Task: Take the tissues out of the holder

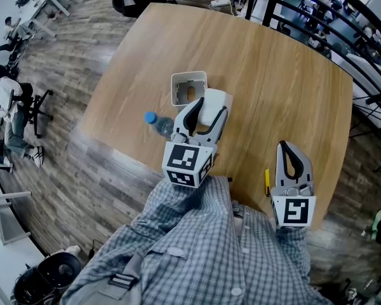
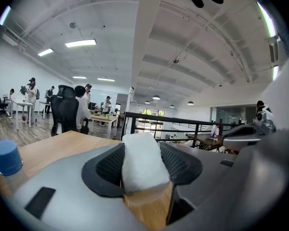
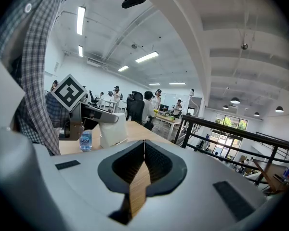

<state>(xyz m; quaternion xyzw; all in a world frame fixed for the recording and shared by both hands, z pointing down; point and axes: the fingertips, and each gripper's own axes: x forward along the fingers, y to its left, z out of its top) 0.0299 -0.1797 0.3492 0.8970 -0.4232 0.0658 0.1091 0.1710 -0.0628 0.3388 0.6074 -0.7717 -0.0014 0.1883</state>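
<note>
My left gripper (image 1: pixel 211 105) is shut on a white tissue pack (image 1: pixel 209 115), held just above the wooden table (image 1: pixel 273 75). In the left gripper view the tissue pack (image 2: pixel 140 163) sits squeezed between both black pads (image 2: pixel 103 170). The white holder (image 1: pixel 188 88) lies just beyond it on the table, its opening facing up and showing a brown inside. My right gripper (image 1: pixel 286 149) hovers near the table's front right edge, shut with nothing in it; its jaws meet (image 3: pixel 143 150) in the right gripper view. From there the tissue pack (image 3: pixel 111 131) shows at the left.
A clear water bottle with a blue cap (image 1: pixel 157 123) lies left of my left gripper; the same bottle (image 2: pixel 6 159) (image 3: pixel 85 141) shows in both gripper views. A small yellow object (image 1: pixel 267 181) lies by the right gripper. A black railing (image 1: pixel 330 18) runs behind the table.
</note>
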